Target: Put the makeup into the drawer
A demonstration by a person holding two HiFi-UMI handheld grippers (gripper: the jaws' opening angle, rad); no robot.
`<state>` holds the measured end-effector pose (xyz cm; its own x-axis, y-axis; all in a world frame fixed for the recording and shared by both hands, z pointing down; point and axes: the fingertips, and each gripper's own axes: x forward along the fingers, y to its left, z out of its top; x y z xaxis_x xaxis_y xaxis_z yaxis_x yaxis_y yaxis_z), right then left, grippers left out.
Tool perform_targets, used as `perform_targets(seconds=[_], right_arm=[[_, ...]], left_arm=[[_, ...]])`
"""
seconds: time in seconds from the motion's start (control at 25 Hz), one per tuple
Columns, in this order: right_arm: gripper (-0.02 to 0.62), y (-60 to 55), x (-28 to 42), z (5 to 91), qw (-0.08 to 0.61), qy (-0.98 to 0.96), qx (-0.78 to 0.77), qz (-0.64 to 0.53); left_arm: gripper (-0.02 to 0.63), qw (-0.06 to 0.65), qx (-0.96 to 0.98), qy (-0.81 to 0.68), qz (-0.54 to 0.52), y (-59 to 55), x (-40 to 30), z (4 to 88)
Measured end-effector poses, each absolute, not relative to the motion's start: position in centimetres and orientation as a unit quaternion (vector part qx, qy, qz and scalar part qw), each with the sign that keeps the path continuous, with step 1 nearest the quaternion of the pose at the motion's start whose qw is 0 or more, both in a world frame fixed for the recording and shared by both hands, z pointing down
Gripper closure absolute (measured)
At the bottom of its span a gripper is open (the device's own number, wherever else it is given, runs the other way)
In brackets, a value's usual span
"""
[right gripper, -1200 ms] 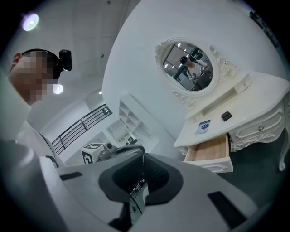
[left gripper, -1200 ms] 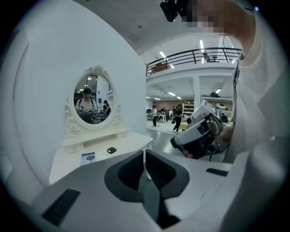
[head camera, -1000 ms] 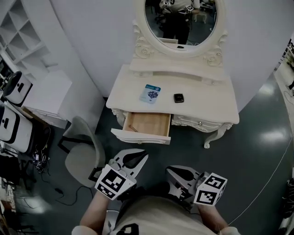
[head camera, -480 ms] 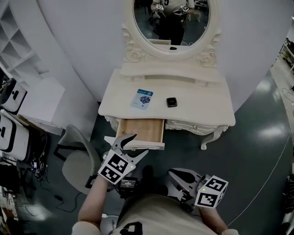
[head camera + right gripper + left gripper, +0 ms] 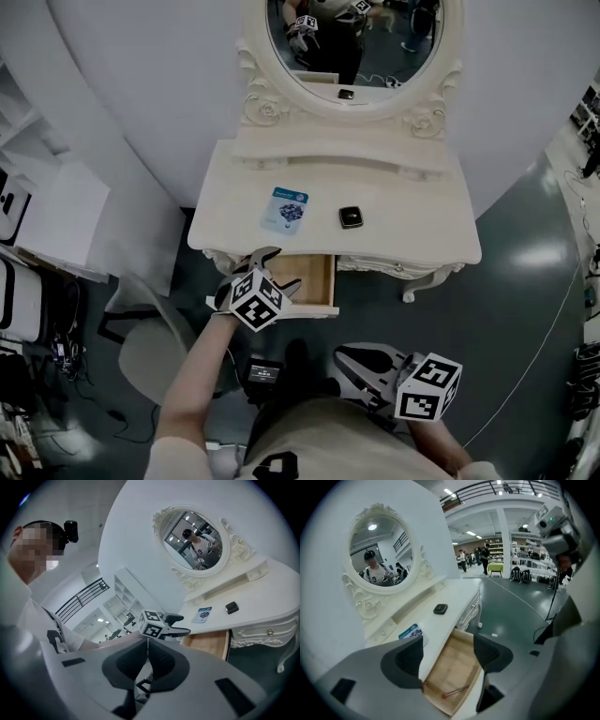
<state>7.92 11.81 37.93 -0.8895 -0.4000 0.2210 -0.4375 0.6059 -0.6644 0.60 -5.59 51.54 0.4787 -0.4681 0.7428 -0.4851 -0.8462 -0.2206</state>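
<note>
We risk clipping the drawer (image 5: pixel 314 272) with our left gripper (image 5: pixel 286 267), its empty jaws just opened; our right gripper (image 5: pixel 349 361) is closed.

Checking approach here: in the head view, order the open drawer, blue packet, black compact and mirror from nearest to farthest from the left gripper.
From the left gripper, its jaws just opening, nothing between them:
1. Open drawer, right under it.
2. Blue packet, left of the compact.
3. Black compact, right of the packet.
4. Mirror, farthest back.
</note>
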Motion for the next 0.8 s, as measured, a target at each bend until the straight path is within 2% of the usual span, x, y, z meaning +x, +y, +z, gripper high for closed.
perform_targets(seconds=[0.48,0.8], right_arm=[[0.566,7.4,4.8,39.6,0.056,-0.874,0.261,0.406],[0.566,5.3,2.2,40.5,0.070,-0.864,0.258,0.426]], left_arm=[[0.242,-0.013,0.844,-0.199,0.498,-12.6,-0.1,58.8],[0.239,0.007,0.854,-0.151,0.499,-15.4,0.5,61.0]])
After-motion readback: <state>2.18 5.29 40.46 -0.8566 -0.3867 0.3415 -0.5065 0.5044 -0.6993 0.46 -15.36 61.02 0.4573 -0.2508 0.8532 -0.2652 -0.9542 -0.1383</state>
